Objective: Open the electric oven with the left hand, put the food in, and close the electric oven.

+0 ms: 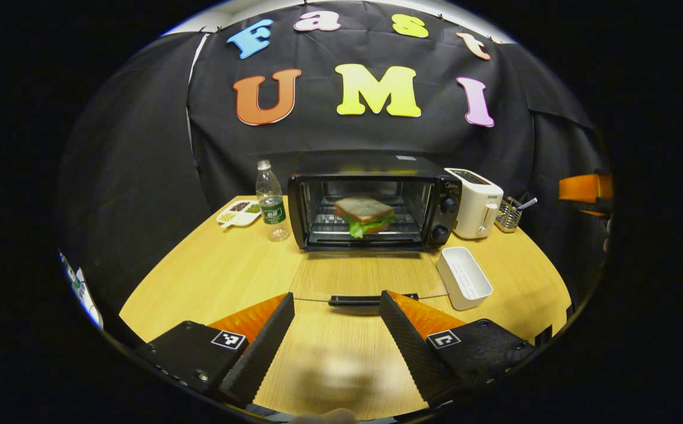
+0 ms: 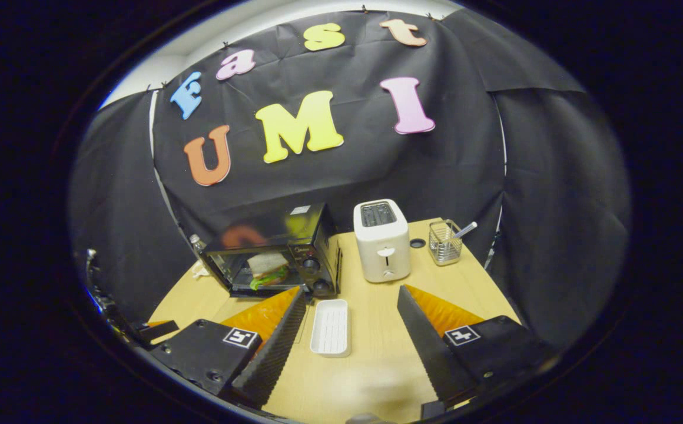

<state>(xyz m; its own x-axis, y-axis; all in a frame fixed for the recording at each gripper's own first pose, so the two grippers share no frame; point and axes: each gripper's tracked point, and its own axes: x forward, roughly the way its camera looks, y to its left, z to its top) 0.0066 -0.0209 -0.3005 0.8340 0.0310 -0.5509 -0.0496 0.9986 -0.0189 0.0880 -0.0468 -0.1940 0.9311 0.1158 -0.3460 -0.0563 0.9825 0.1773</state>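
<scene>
Electric oven (image 1: 374,203) stands straight ahead of the left gripper (image 1: 337,321), its glass door (image 1: 365,275) folded flat onto the table (image 1: 224,271), the door handle just beyond the spread, empty fingers. Sandwich (image 1: 364,215) (bread over green lettuce) sits on the rack inside. The right gripper (image 2: 350,330) is also spread wide and empty, with a white tray (image 2: 330,327) between its fingers and a toaster (image 2: 382,239) ahead.

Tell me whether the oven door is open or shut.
Open. The oven door lies flat on the table, its handle toward the left gripper, and the sandwich sits uncovered on the rack inside.
</scene>
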